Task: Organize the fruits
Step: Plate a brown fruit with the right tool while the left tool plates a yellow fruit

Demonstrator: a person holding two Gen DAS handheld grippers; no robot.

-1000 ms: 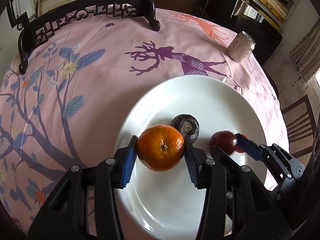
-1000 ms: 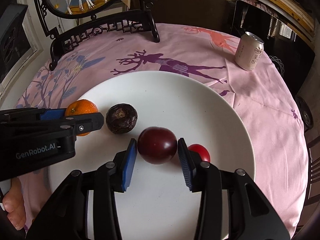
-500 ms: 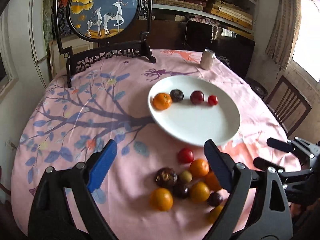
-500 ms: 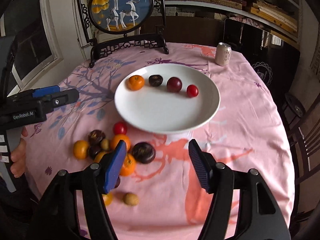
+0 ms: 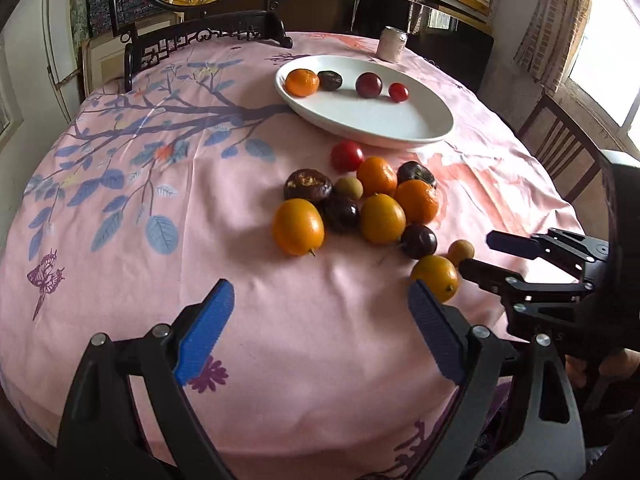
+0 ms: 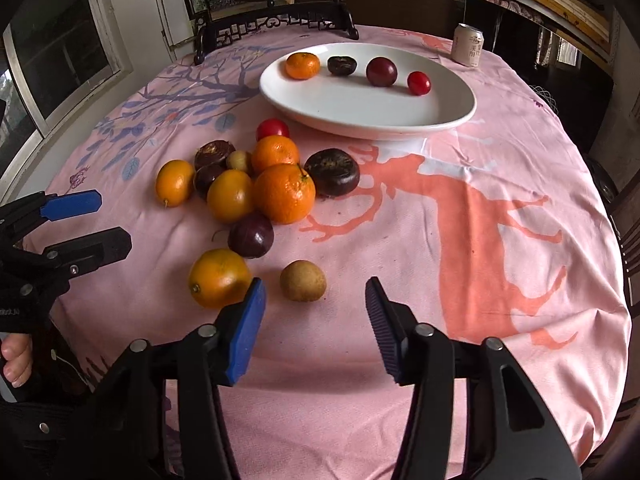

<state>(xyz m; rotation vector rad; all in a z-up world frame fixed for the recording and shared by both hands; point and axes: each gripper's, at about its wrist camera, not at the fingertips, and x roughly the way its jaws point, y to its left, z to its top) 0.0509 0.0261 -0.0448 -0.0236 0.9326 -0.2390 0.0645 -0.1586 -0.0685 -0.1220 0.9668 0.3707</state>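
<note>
Left wrist view: left gripper (image 5: 316, 332) is spread wide, nothing between its pads, hovering on the near side of the loose fruit pile (image 5: 360, 204). White plate (image 5: 420, 124) sits beyond the pile with four fruits lined up on it: mandarin (image 5: 302, 82), dark passion fruit (image 5: 330, 80), plum (image 5: 369, 84), cherry tomato (image 5: 398, 92). Risk: pile fruits touch each other, so wide jaws may knock neighbours rolling toward the table edge.

Right wrist view: right gripper (image 6: 316, 320) is empty; its jaws have just been closing but a gap remains. Small tan fruit (image 6: 303, 281) lies just ahead of them, near side of the pile, beside a yellow-orange citrus (image 6: 219, 278). Risk: round fruit could squirt out of a partial pinch, or the left pad may bump the citrus.
</note>
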